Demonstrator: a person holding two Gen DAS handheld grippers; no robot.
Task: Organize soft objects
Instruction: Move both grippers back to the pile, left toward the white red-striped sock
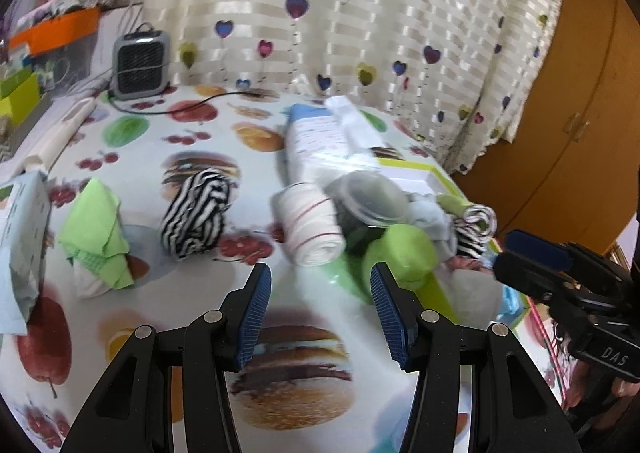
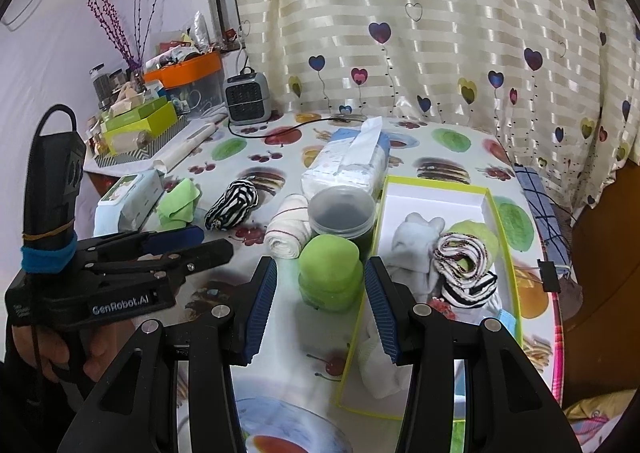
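A shallow white box with a lime rim (image 2: 504, 237) lies on the table's right side and holds several rolled socks and cloths (image 2: 464, 257). Outside it lie a white roll with thin red stripes (image 2: 286, 231) (image 1: 310, 227), a black-and-white striped roll (image 2: 232, 203) (image 1: 198, 213) and a crumpled green cloth (image 2: 178, 203) (image 1: 98, 237). A rolled green cloth (image 2: 330, 277) (image 1: 402, 253) sits just ahead of my open, empty right gripper (image 2: 320, 307). My left gripper (image 1: 320, 315) is open and empty above the tablecloth; it also shows in the right wrist view (image 2: 192, 243).
A clear lidded jar (image 2: 342, 215) stands by the box. A tissue pack (image 2: 348, 163), a wet-wipes pack (image 2: 130, 201), a small grey heater (image 2: 248, 97) with its cord, and stacked boxes (image 2: 140, 129) at the far left. Curtain behind; wooden cabinet (image 1: 580, 101) to the right.
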